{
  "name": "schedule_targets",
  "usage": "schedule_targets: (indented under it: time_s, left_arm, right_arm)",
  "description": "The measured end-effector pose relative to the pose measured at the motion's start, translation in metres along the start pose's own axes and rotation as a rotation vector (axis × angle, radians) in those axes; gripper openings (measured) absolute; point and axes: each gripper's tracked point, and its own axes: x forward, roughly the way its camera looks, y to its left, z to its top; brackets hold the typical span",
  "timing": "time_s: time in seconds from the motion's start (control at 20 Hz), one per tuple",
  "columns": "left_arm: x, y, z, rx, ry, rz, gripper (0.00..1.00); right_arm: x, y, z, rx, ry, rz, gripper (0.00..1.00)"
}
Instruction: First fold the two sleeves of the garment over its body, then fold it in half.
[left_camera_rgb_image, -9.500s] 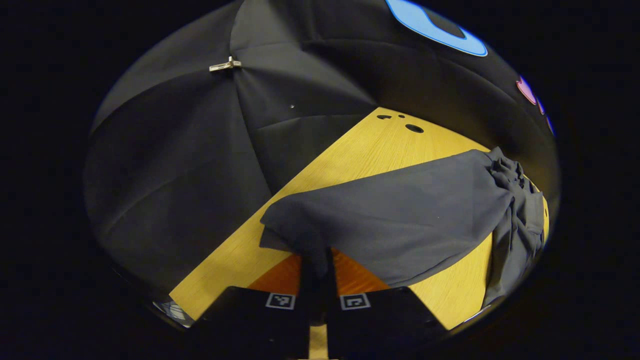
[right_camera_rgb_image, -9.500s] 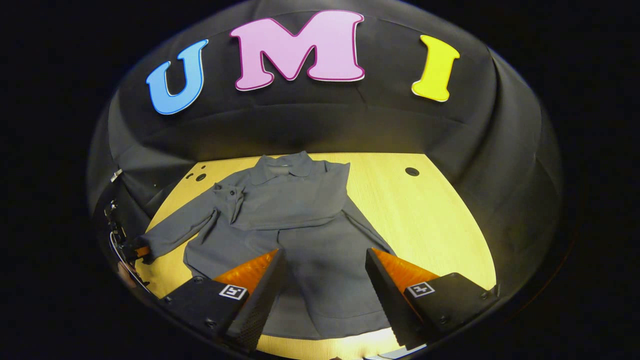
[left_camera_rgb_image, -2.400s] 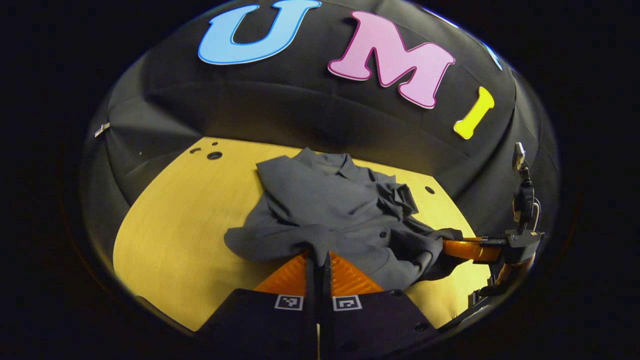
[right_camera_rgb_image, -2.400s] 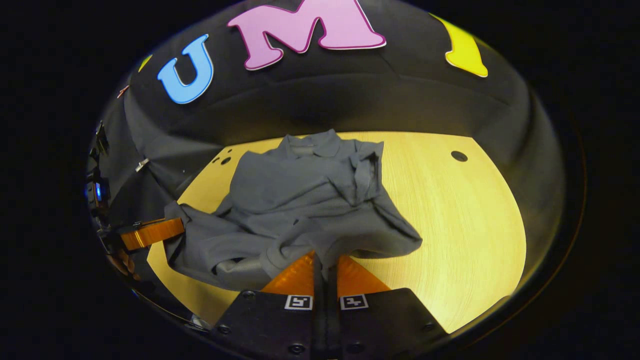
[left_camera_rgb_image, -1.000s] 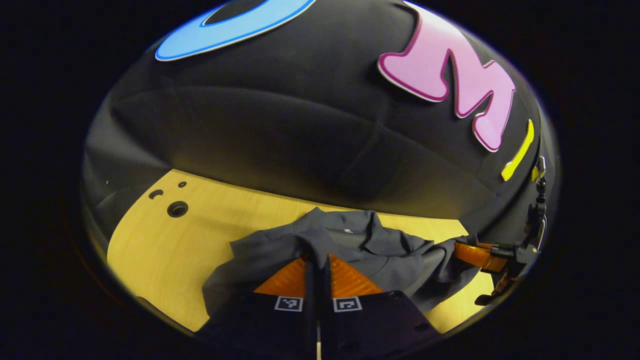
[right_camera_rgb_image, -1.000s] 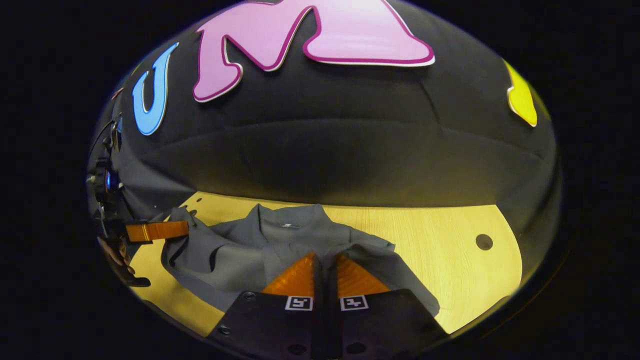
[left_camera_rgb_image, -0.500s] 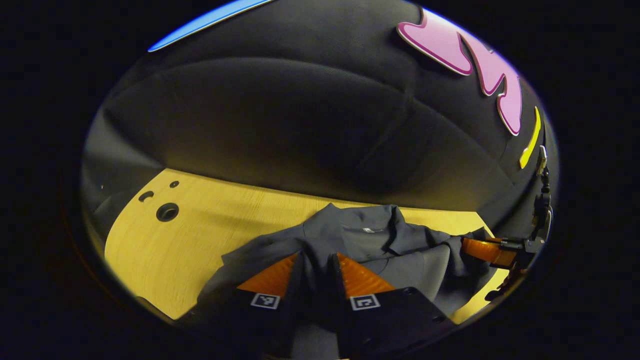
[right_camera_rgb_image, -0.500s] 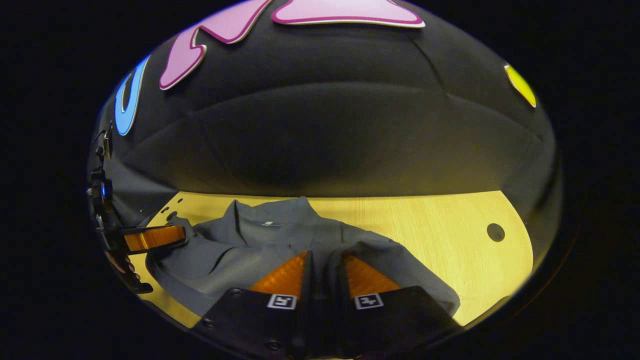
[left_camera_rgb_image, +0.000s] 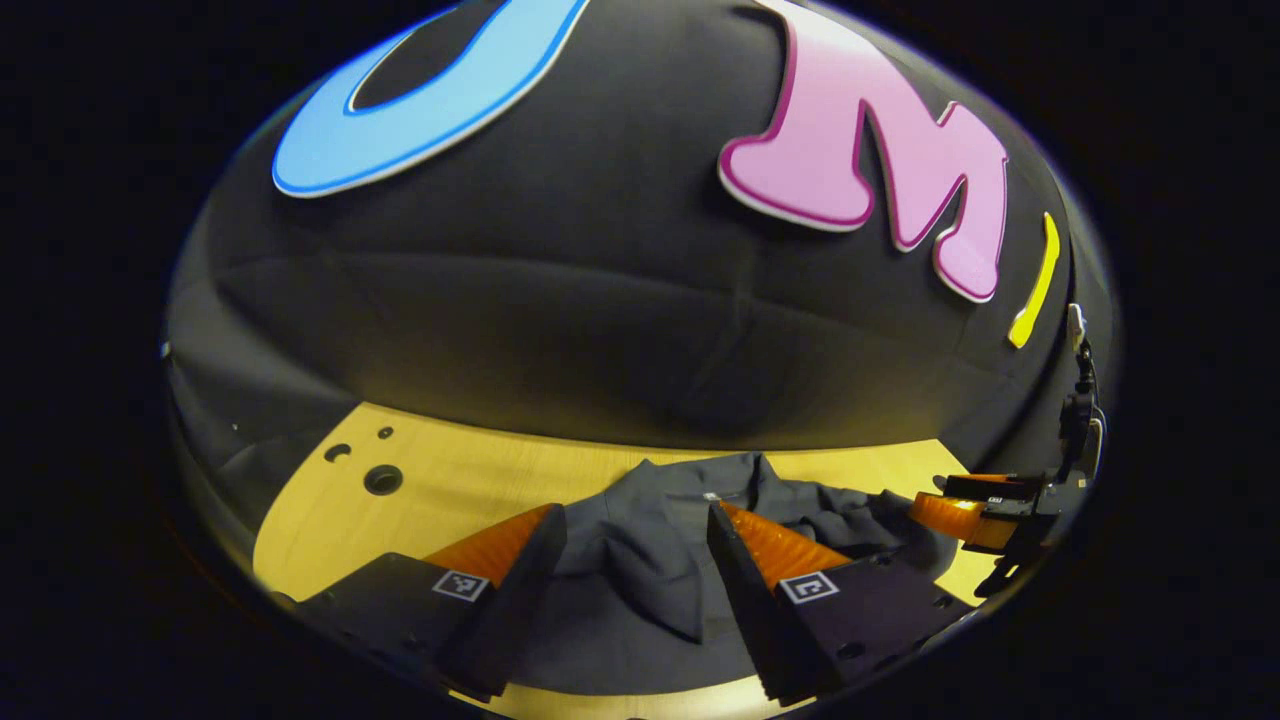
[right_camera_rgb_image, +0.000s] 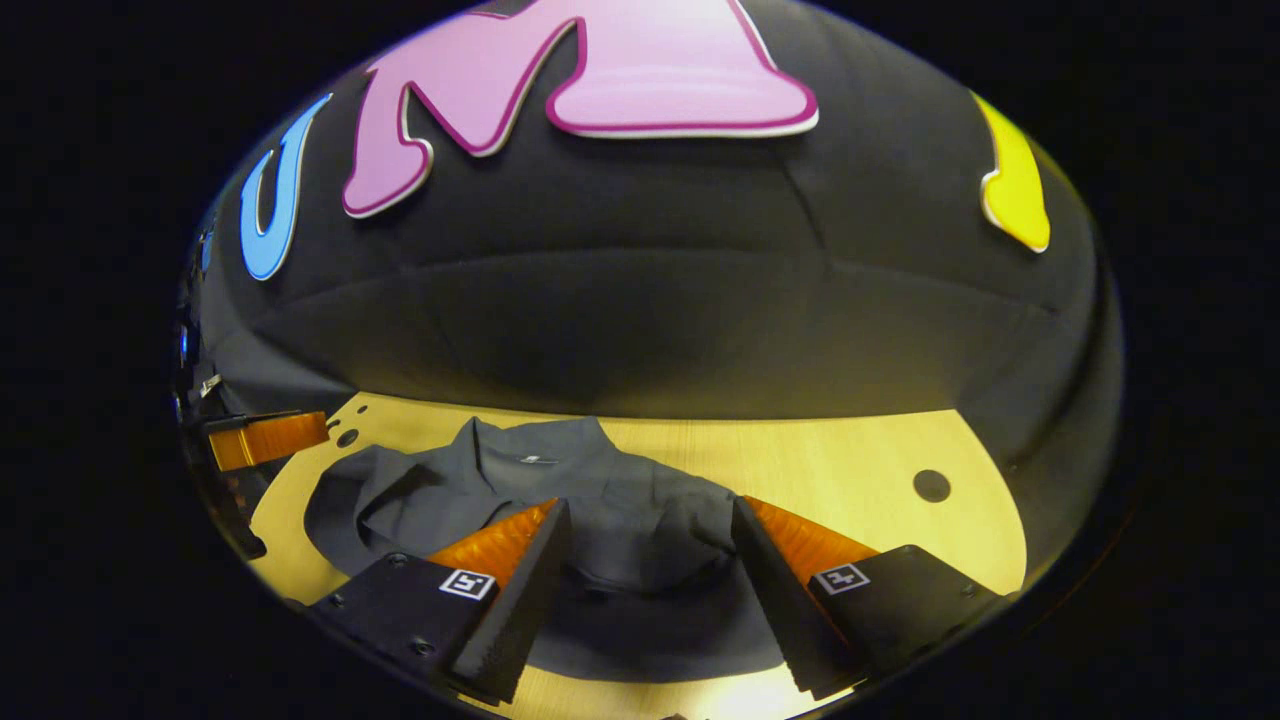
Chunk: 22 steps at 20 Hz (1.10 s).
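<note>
The grey collared garment (left_camera_rgb_image: 650, 560) lies folded in half on the wooden table (left_camera_rgb_image: 470, 480), its collar toward the back wall. In the left gripper view my left gripper (left_camera_rgb_image: 633, 530) stands open just above the cloth, nothing between its fingers. The right gripper (left_camera_rgb_image: 965, 510) shows at that view's far right edge, beside the garment's right side. In the right gripper view the garment (right_camera_rgb_image: 600, 500) spreads below my right gripper (right_camera_rgb_image: 650, 520), which is open and empty. The left gripper (right_camera_rgb_image: 270, 438) appears at the left edge there, apart from the cloth.
Round holes (left_camera_rgb_image: 382, 480) pierce the table at its back left corner, and another hole (right_camera_rgb_image: 931, 486) sits at the right. Bare tabletop (right_camera_rgb_image: 850, 470) stretches to the right of the garment. The black cloth wall stands close behind.
Both grippers have opened and let go of the garment's hem, which now rests near the collar. Both have lifted slightly off the cloth.
</note>
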Motion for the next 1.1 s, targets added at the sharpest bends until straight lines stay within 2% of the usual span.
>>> schedule_targets:
  time_s: [0.15,0.4,0.65,1.1]
  left_arm:
    - [-0.053,0.003,0.019,0.057,-0.075,0.067,0.96]
    - [-0.147,-0.029,0.021,0.142,-0.140,0.015,0.96]
    - [-0.228,-0.057,0.007,0.142,-0.167,-0.076,0.96]
    - [-0.339,-0.055,-0.030,0.121,-0.222,-0.065,0.96]
  right_arm:
    - [-0.045,-0.006,0.007,-0.047,-0.030,-0.051,0.99]
    - [-0.125,0.010,0.002,-0.060,-0.063,-0.064,0.99]
    - [-0.194,0.033,-0.014,-0.013,-0.078,-0.058,1.00]
    - [-0.289,0.081,-0.054,-0.005,-0.096,0.002,1.00]
